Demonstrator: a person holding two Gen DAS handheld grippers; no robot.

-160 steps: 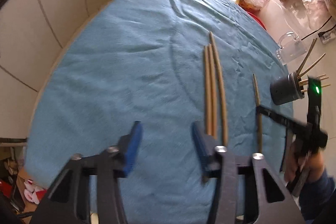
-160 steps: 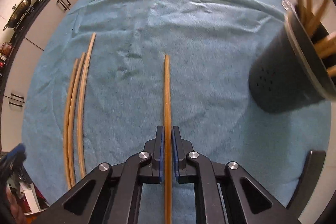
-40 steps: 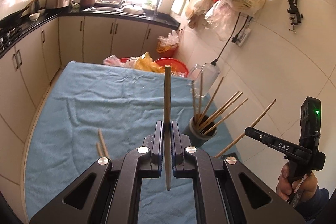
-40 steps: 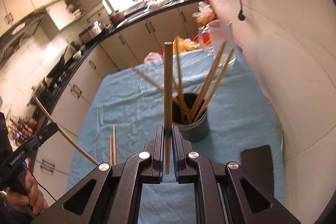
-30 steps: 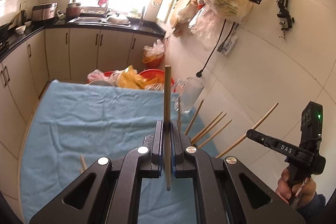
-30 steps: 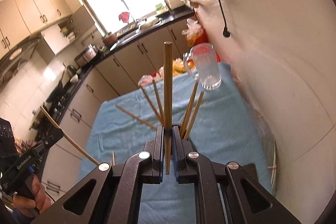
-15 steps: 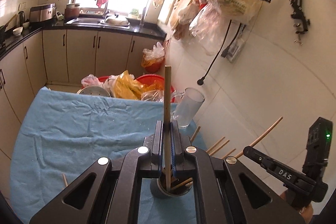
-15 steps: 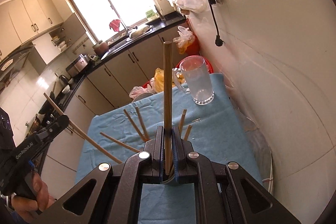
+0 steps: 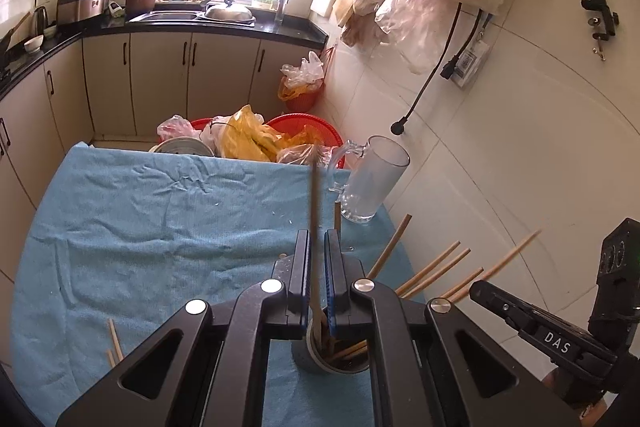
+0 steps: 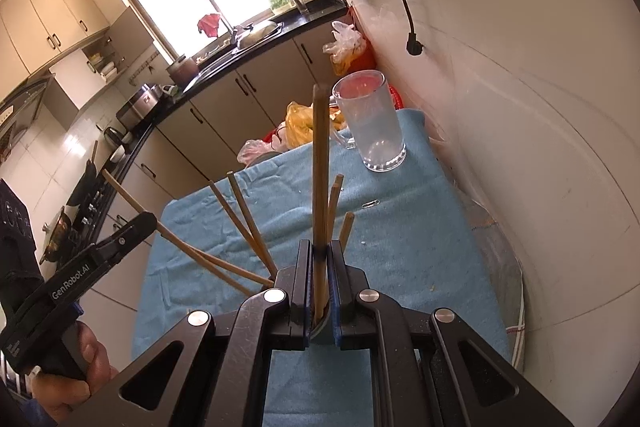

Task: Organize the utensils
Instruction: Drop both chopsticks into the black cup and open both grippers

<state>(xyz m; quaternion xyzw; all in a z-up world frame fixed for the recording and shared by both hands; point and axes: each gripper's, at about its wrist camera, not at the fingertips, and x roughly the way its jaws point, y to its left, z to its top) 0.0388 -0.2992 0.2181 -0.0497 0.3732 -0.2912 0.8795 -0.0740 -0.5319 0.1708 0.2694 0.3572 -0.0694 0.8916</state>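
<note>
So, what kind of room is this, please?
Most likely a home kitchen: a sink under the window, beige cabinets below a dark counter, and a table with a blue cloth holding a chopstick holder.

My left gripper [image 9: 318, 279] and right gripper [image 10: 319, 283] are matt black plastic with blue rubbery pads [image 9: 329, 267] and shiny metal screws [image 9: 270, 285]. The chopsticks [image 10: 320, 163] look like smooth, pale, unvarnished wood. The holder [image 9: 316, 359] is dull grey. The cloth [image 9: 160, 219] is rough, creased blue towelling. The mug [image 10: 372, 123] is clear, glossy glass.
</note>
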